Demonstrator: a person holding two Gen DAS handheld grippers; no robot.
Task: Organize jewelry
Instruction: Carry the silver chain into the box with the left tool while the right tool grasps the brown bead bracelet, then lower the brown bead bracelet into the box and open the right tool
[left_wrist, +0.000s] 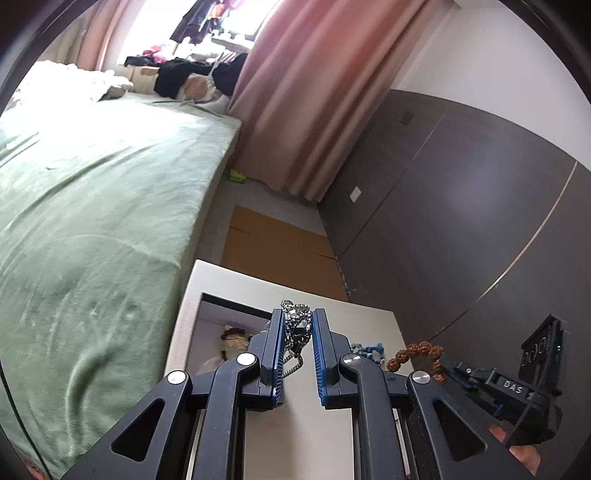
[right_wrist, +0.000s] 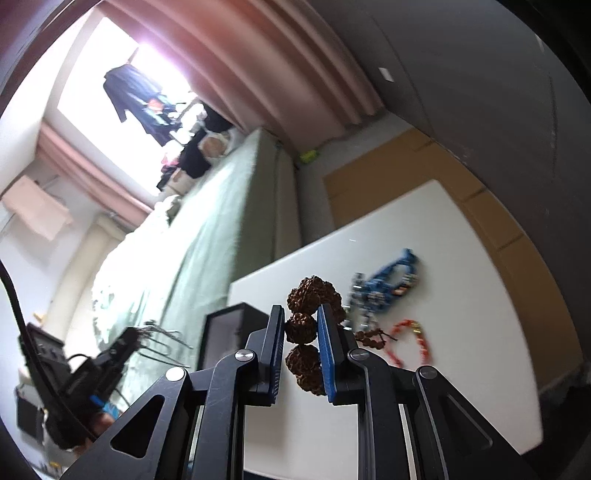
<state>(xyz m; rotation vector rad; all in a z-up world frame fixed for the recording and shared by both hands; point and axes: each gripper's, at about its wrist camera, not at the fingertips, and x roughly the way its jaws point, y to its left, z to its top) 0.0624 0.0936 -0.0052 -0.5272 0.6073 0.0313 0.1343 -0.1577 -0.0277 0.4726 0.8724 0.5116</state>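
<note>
Left tongs (left_wrist: 298, 332) are clamped on a silver-and-black chain necklace (left_wrist: 295, 328), its loose end dangling between the blue pads above the white counter (left_wrist: 295, 424), just beside an open box (left_wrist: 214, 332) that holds a pale piece of jewelry (left_wrist: 234, 338). Right tongs (right_wrist: 301, 332) grip a bracelet of large brown knobbly beads (right_wrist: 301, 326) — lifted off the counter. On the counter beyond lie a blue beaded piece (right_wrist: 388, 280) and a red bead bracelet (right_wrist: 410, 343), near each other.
</note>
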